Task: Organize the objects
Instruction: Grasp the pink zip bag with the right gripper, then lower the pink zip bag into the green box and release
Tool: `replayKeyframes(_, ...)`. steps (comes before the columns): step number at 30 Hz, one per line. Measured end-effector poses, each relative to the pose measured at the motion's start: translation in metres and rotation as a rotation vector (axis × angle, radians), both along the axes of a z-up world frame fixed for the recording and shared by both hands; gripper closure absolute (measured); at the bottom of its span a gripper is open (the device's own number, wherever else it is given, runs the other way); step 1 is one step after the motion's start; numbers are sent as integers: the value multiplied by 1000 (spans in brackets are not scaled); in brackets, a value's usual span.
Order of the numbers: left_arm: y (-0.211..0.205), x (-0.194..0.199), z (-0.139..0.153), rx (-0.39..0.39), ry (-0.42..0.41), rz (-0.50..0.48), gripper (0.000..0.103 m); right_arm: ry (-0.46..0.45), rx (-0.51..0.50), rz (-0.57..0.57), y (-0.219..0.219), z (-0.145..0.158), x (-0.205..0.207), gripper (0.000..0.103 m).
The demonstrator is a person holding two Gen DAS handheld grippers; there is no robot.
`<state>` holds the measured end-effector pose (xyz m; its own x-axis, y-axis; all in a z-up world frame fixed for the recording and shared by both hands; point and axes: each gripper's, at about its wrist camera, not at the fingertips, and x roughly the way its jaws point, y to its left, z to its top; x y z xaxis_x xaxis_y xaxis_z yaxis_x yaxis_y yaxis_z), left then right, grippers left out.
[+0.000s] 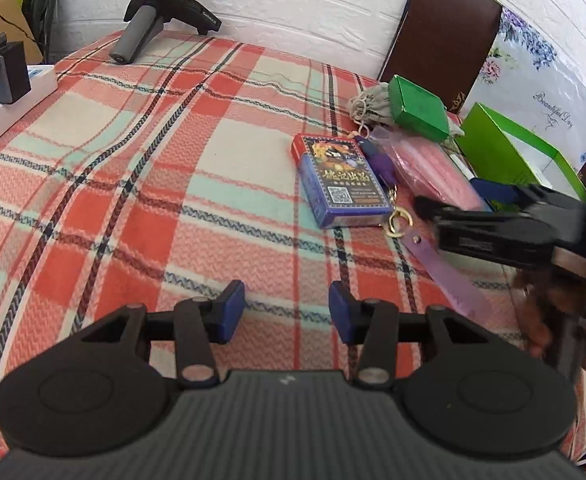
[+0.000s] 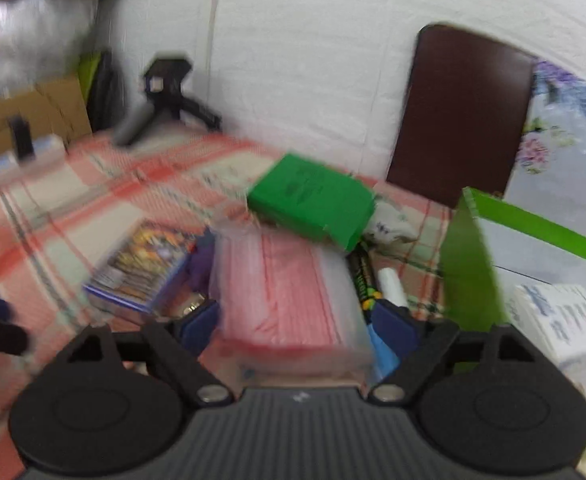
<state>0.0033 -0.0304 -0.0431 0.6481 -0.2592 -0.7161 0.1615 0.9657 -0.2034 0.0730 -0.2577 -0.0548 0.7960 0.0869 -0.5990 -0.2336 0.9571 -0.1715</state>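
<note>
I have my left gripper [image 1: 287, 312] hanging over bare plaid tablecloth [image 1: 133, 160], fingers apart with nothing between them; I judge it is idling out of the way while the other side works. My right gripper [image 2: 297, 322] points down at the clutter on the right of the table, its fingers spread wide either side of the pink packet [image 2: 289, 292] in its clear wrapper. The right wrist view is smeared, so I cannot tell whether the pads touch the packet's edges, though I see no squeeze on it.

The things to sort sit bunched together: the card box [image 1: 339, 180] lies flat with a keychain [image 1: 381, 168] along its right edge, the pink packet just beyond that, and a small green box [image 1: 417, 108] resting partly on a grey pouch [image 1: 367, 102] behind. The open green carton [image 1: 505, 148] stands just right of the heap (my guess is that it is the destination), which would explain why the right gripper takes the packet nearest it.
</note>
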Motion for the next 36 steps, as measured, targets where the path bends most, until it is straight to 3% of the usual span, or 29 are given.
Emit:
replayKeyframes(3, -3, -4, -4, 24, -16, -22, 54, 10, 49, -5, -2, 0, -9, 41)
replayKeyframes(6, -1, -12, -4, 44, -29, -30, 47, 6, 11, 26, 0, 0, -33, 43)
replayKeyframes(11, -5, -17, -1, 32, -23, -58, 46, -28, -14, 58, -13, 0, -91, 43)
replayKeyframes(14, -8, -14, 5, -31, 3, -94, 46, -52, -43, 64, -20, 2, -126, 39)
replayKeyframes(16, -17, -14, 13, -51, -18, -133, 46, -54, -9, 59, -24, 3, -143, 26)
replayKeyframes(17, -24, -13, 17, -44, -38, -156, 46, -51, 30, 53, -29, 4, -151, 14)
replayKeyframes(20, -51, -10, 29, -41, -86, -229, 44, -13, 132, 31, -39, 4, -163, 13)
replayKeyframes(23, -79, -1, 33, -33, -109, -278, 33, 23, 184, 1, -46, -1, -167, 14)
replayKeyframes(28, -119, 9, 27, 19, -115, -374, 33, 43, 220, -28, -52, -5, -166, 15)
replayKeyframes(31, -128, 13, 10, 54, -80, -400, 34, 42, 230, -37, -53, -5, -163, 24)
replayKeyframes(36, -117, 9, 9, -82, 15, -432, 42, 24, 256, -42, -59, -2, -161, 44)
